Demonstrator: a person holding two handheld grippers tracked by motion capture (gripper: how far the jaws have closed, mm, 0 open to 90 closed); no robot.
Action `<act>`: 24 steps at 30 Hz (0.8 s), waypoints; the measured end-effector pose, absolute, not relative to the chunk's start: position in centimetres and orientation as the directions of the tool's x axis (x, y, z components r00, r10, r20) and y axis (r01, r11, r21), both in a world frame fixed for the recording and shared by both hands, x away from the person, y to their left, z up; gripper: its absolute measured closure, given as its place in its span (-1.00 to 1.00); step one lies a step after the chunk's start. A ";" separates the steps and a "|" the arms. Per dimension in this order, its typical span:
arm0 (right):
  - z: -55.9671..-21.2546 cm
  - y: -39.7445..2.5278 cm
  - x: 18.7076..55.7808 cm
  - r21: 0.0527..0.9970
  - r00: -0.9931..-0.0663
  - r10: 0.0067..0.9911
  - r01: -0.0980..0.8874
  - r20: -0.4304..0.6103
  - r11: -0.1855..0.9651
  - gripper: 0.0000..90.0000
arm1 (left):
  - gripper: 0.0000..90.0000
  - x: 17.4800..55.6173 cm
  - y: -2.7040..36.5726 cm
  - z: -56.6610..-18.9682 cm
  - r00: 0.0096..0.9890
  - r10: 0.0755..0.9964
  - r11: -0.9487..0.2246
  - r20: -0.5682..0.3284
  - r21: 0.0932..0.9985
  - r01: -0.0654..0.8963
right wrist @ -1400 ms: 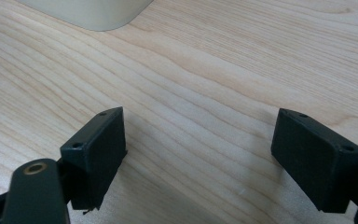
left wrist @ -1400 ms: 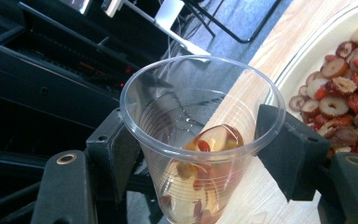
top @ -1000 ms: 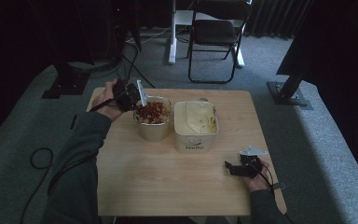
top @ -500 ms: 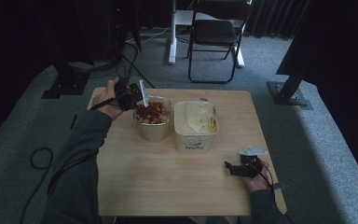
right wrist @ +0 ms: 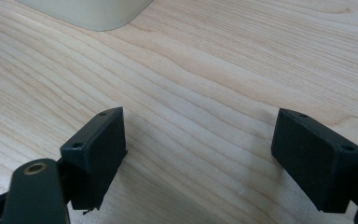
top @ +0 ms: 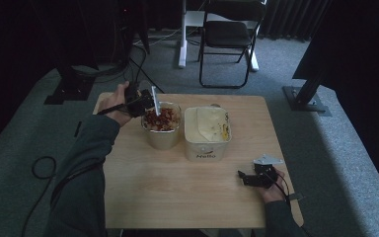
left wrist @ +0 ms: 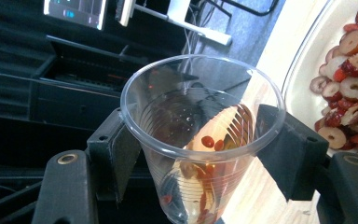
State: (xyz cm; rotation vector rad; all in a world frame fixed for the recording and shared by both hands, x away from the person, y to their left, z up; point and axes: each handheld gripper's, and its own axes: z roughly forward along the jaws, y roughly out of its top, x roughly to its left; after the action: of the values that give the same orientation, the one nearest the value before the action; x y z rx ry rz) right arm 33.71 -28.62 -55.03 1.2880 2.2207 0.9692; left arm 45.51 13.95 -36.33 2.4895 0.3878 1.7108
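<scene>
Left tool [left wrist: 200,154] clamps a clear plastic cup [left wrist: 200,140] (few red bits inside) beside the bowl of dried red fruit [top: 161,120]; right tool [right wrist: 200,158] rests agape on the tabletop [top: 177,187].

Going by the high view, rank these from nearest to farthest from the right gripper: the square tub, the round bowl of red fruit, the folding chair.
From the right gripper, at the table's near right:
1. Square tub, mid-table, just up and left of it.
2. Round bowl of red fruit, left of the tub.
3. Folding chair, on the floor beyond the table's far edge.
</scene>
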 end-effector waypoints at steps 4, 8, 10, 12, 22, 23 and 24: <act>-55.0 -28.6 33.7 0.732 -0.497 0.867 0.594 0.007 0.335 -0.61 | -0.27 45.5 13.7 -36.5 0.332 0.237 -0.969 0.913 0.198 0.148; -55.0 -28.6 33.7 0.731 -0.498 0.867 0.594 0.006 0.336 -0.61 | -0.27 45.5 13.3 -36.7 0.328 0.188 -0.978 0.926 0.146 0.148; -55.0 -28.6 33.7 0.731 -0.498 0.867 0.593 0.006 0.336 -0.61 | -0.27 45.5 13.2 -36.8 0.329 0.179 -0.980 0.927 0.138 0.146; -55.0 -28.6 33.7 0.731 -0.498 0.867 0.594 0.006 0.336 -0.61 | -0.27 45.5 13.0 -36.8 0.326 0.164 -0.982 0.931 0.121 0.146; -55.0 -28.6 33.7 0.732 -0.499 0.866 0.592 0.004 0.338 -0.61 | -0.26 45.3 12.1 -36.8 0.308 0.049 -0.991 0.950 0.008 0.131; -55.0 -28.6 33.7 0.732 -0.499 0.866 0.592 0.004 0.338 -0.61 | -0.26 45.3 12.1 -36.9 0.306 0.038 -0.992 0.951 -0.002 0.130; -55.0 -28.6 33.7 0.732 -0.499 0.866 0.592 0.004 0.337 -0.61 | -0.26 45.3 12.0 -36.9 0.303 0.022 -0.992 0.953 -0.017 0.127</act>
State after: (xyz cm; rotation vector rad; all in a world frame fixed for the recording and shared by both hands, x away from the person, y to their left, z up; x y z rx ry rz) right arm 33.71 -28.62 -55.03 1.2861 2.2203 0.9697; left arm 45.27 11.99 -36.94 2.6065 0.1493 1.9024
